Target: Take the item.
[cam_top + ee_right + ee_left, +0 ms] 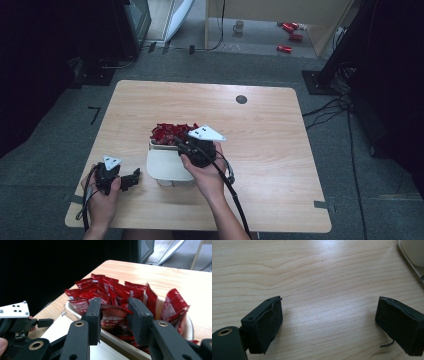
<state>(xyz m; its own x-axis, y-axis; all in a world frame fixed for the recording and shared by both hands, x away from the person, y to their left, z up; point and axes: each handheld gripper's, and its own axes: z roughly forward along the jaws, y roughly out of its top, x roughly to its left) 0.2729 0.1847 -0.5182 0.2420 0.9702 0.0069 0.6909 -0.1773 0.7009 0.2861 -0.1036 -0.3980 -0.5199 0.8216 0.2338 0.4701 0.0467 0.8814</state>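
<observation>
Right gripper (pixel 113 317) jaws clenched on red packet (pixel 112 318) over tray (pixel 190 327), left gripper (pixel 328 322) released

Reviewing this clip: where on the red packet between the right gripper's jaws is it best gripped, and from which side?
Grip the red packet across its flat faces near the top edge, coming from above on the person's side, as the right gripper does. It stands on edge among the other packets in the white tray, so only its top is free.
</observation>
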